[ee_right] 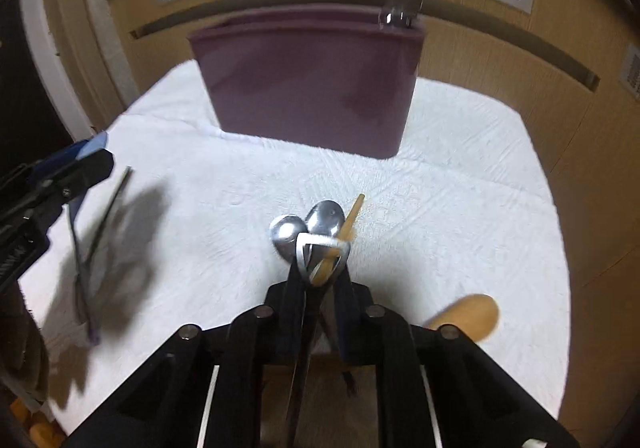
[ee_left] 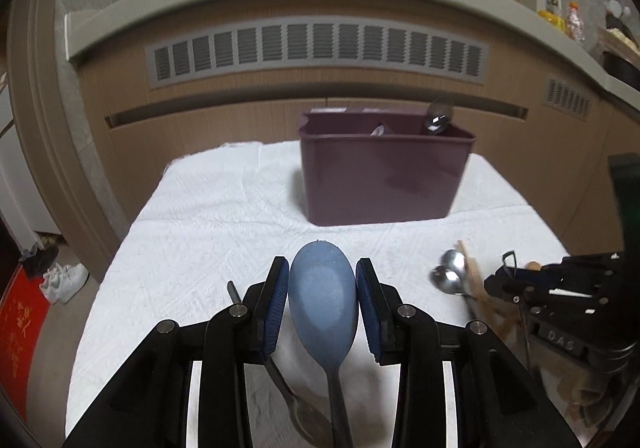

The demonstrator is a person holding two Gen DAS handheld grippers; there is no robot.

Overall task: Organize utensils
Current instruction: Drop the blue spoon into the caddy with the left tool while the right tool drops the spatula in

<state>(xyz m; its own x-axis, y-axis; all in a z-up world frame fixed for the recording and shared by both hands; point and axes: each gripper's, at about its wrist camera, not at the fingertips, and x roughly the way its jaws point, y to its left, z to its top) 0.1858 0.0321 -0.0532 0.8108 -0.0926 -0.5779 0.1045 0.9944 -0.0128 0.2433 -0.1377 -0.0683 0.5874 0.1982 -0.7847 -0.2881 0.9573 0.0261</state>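
Left gripper [ee_left: 322, 288] pinching blue spoon [ee_left: 322, 300] by bowl, handle hanging down over white cloth [ee_left: 200, 228].

Right gripper [ee_right: 322, 248] pressed nearly together over heap: two metal spoons [ee_right: 308, 228], wooden spoon [ee_right: 460, 314]. Thin metal piece between its tips, looks pinched; which utensil, cannot tell.

Purple bin [ee_left: 380, 176] stands at back of cloth, one shiny spoon [ee_left: 438, 118] already inside.

Step in hand: picking up. Next, I think: carry blue spoon over bin rim, tip handle down, let go.
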